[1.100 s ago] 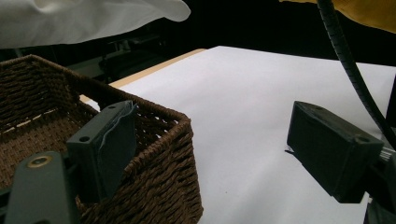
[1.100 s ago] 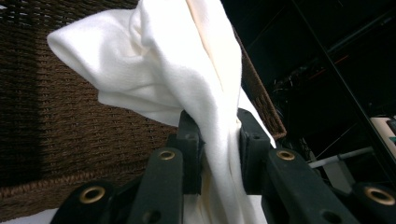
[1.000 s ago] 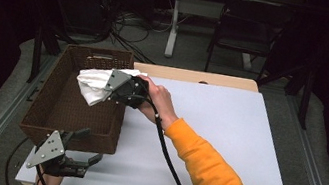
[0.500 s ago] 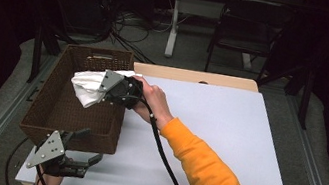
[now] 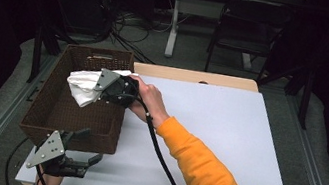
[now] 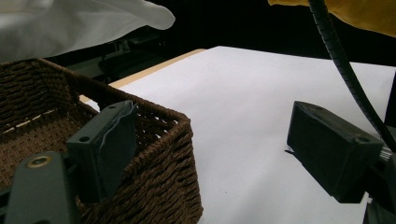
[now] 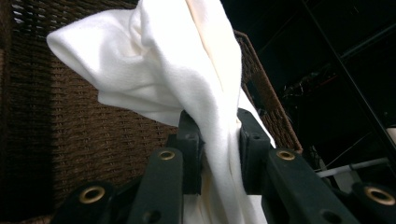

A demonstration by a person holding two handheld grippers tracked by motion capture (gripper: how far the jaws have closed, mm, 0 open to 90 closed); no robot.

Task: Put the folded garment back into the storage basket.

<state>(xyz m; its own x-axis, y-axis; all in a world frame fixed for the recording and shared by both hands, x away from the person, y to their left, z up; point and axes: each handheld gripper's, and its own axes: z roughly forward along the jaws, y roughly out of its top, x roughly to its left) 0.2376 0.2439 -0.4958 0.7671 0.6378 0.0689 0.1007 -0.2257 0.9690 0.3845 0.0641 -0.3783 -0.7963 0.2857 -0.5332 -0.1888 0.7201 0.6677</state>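
A white cloth (image 5: 81, 85) hangs bunched over the brown wicker basket (image 5: 47, 116) at the table's left. My right gripper (image 5: 102, 89) is shut on the cloth (image 7: 187, 74), which is pinched between its black jaws above the basket's inside (image 7: 70, 135). My left gripper (image 5: 77, 165) rests low at the table's front left, beside the basket's near corner (image 6: 177, 154). It is open, one jaw against the wicker wall and the other over the white table. A fold of the cloth (image 6: 70, 28) shows above that basket.
The white tabletop (image 5: 216, 136) spreads to the right of the basket. An orange sleeve (image 5: 204, 175) and a black cable (image 5: 161, 158) cross its front middle. A dark chair (image 5: 249, 30) and floor cables lie beyond the table's far edge.
My right gripper has carried the cloth a little farther left over the basket. My left gripper has stayed put.
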